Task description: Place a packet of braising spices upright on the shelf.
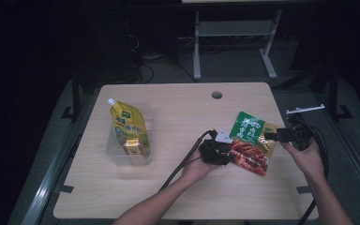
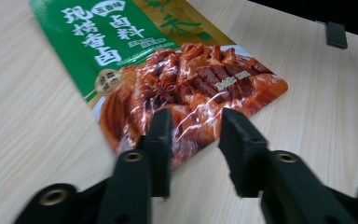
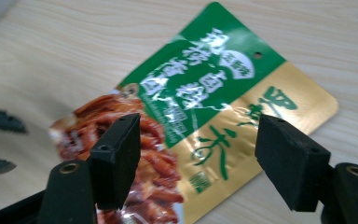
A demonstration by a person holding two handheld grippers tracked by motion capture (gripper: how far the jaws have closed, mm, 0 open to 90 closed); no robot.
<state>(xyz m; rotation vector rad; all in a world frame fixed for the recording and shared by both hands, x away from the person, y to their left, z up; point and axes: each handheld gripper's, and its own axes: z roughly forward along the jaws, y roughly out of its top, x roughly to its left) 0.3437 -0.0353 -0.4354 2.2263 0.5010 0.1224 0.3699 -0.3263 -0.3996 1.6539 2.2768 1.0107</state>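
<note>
Standing in a clear tub (image 1: 130, 149) left of the sauce packet (image 1: 250, 140), a yellow pouch (image 1: 128, 127) leaves bare worktop (image 1: 178, 117) between. The left gripper (image 1: 229, 151) straddles the packet's lower corner, jaws narrowed but not pinching; the right gripper (image 1: 268, 136) gapes at the packet's right edge.

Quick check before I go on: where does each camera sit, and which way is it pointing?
High view: above the near edge of the table, looking forward and down; both forearms show.
Left gripper view: on the left hand-held gripper, facing the red end of the sauce packet; its black jaws show.
Right gripper view: on the right hand-held gripper, over the packet's green-and-gold end; its jaws show.
All share the packet.
</note>
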